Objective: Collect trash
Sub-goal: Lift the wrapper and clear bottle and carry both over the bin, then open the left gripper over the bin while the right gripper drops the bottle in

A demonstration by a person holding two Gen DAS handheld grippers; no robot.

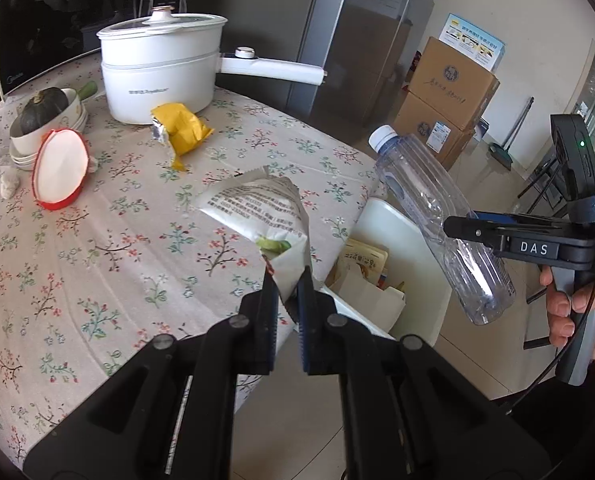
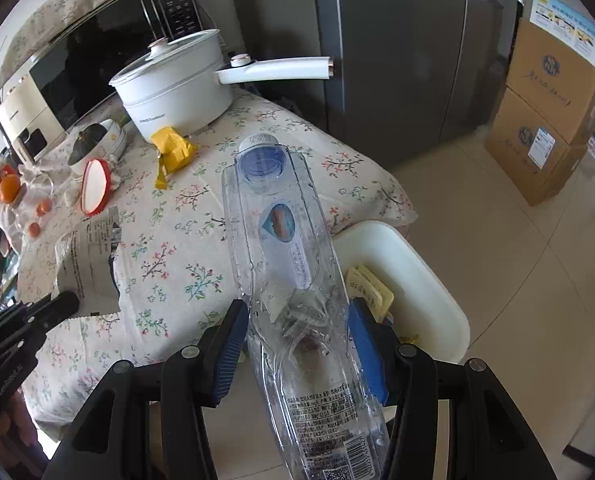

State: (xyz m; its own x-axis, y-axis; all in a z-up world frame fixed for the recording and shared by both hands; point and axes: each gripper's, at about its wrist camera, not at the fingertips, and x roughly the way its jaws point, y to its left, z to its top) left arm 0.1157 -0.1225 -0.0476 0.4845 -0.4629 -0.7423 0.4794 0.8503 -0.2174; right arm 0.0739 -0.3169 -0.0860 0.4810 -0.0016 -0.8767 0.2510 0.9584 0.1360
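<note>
So right now we're holding two bits of trash at once. Closest in, the left gripper is pinching a corner of the white printed wrapper, jaws closed down tight on it. It's thin and floppy, weighs basically nothing, so it's drooping and creasing off the pinch point; we're guessing a corner grab is fine as long as the squeeze stays on.

The right gripper is clamping the empty clear plastic bottle across its lower body, blue pads on both sides, cap pointing away from us. It's light but slick, with droplets inside, and the walls are looking a bit buckled where we're squeezing, so mid-body on the ribbed part seems the safer hold.

Both are hanging around the table edge, the bottle up over the white bin sitting just beside the floral tablecloth. The bin's already got some packaging in it.

Further back, the crumpled yellow wrapper is lying on the table, touching the white pot, probably soft and crinkly too.
</note>
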